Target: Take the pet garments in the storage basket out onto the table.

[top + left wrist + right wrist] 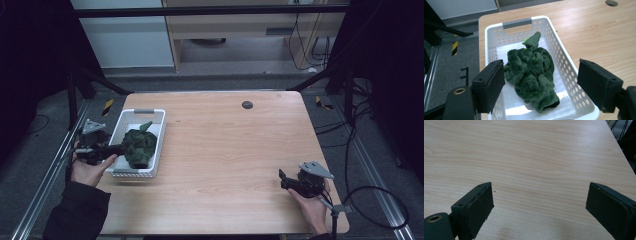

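At far left, left hand-held gripper (541, 82) with jaws wide apart, gripping nothing, poised over the near end of the white perforated basket (571, 75) on the bench (240, 145), green plush cloth (532, 75) crumpled in a heap on the basket floor. Likely step a pick of that cloth: best to lower straight between the basket walls, centre on the thickest bunch, close on several folds rather than a loose edge, lift without dragging the basket. At right, right hand-held gripper (539, 210) likewise spread apart and empty above bare wood near the bench's front edge
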The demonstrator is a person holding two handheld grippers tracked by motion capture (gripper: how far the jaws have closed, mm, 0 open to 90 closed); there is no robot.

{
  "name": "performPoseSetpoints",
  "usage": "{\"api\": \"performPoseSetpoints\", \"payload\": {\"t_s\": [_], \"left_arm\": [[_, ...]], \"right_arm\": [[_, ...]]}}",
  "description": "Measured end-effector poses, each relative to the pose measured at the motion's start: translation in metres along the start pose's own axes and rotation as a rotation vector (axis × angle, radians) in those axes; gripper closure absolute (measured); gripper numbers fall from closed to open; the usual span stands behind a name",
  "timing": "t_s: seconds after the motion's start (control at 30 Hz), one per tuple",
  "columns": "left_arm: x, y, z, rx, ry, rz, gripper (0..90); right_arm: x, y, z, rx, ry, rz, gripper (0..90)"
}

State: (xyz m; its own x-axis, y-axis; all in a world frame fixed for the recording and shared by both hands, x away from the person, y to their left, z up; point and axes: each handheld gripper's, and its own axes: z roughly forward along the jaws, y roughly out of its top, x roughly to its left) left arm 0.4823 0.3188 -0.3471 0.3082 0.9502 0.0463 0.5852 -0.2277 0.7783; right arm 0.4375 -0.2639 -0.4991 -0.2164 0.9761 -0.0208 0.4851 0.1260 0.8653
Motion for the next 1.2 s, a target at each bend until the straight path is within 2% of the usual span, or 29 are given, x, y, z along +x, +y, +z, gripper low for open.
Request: {"api": "performPoseSetpoints", "payload": {"t_s": [0.6,1.2], "left_arm": [[0.007,0.020,0.020,0.073,0.030,0.029,21.0],[0.007,0.033,0.046,0.162,0.030,0.050,21.9]], "right_arm": [[0.000,0.000,0.000,0.002,0.000,0.002,7.2],[-0.001,0.000,0.001,0.004,-0.001,0.002,7.0]]}}
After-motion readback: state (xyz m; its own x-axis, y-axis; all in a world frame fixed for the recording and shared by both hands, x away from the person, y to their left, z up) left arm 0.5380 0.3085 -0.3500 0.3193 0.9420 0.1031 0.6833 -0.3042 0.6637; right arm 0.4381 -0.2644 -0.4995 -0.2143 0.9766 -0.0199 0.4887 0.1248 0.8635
